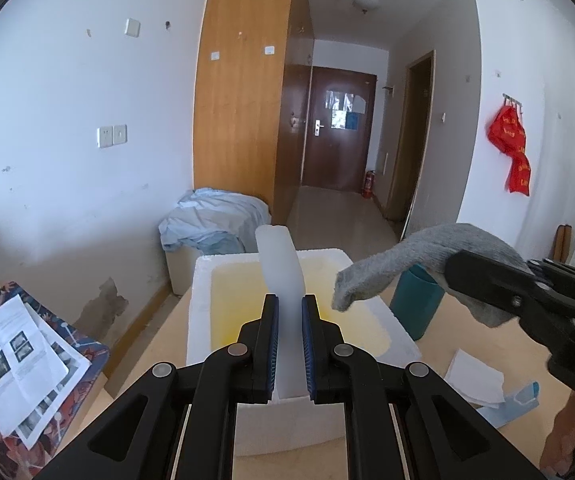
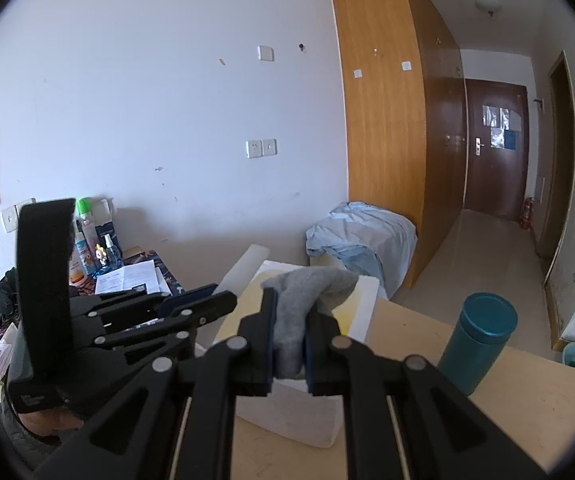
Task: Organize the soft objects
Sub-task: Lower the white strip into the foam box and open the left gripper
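Note:
My left gripper (image 1: 289,312) is shut on a white foam strip (image 1: 281,264) that sticks forward over the open white foam box (image 1: 203,280) with its yellowish inside. At the right of that view my right gripper (image 1: 453,276) holds a grey sock (image 1: 399,268) over the box's right rim. In the right wrist view my right gripper (image 2: 290,320) is shut on the grey sock (image 2: 307,288), whose end droops above the foam box (image 2: 363,300). The left gripper (image 2: 211,296) with its white foam strip (image 2: 247,268) reaches in from the left.
The box stands on a light wooden table (image 1: 463,340). A teal cup (image 1: 415,304) stands right of the box (image 2: 483,340). White paper (image 1: 475,380) and a blue piece lie on the table. Printed sheets (image 1: 19,360) rest on a patterned surface at left. A cloth-covered box (image 1: 215,224) is behind.

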Demonstrator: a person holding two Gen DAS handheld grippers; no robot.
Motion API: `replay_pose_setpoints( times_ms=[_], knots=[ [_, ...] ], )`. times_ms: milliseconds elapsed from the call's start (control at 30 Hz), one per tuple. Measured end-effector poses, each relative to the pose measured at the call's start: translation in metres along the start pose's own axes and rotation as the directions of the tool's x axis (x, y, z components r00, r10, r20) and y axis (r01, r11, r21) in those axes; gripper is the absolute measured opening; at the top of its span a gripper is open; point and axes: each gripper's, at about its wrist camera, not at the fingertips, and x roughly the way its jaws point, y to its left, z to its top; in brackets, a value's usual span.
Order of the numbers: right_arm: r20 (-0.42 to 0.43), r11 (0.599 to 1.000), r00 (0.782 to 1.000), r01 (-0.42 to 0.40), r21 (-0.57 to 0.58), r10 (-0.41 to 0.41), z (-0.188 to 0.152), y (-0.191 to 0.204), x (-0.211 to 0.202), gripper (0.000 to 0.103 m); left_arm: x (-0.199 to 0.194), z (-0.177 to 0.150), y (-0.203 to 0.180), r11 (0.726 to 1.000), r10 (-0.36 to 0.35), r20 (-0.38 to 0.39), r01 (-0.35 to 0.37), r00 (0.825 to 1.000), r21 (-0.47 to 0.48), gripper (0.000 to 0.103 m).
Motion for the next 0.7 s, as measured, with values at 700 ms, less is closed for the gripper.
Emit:
replay_pose_setpoints(
  times_ms=[700],
  knots=[
    [-0.026,1.000,1.000,0.008,0.008,-0.008,0.000,-0.005,0.005,0.014,0.044,-0.004,0.009,0.999,0.040,-0.071,-0.041,0.997,-0.015,0.021]
  ],
)
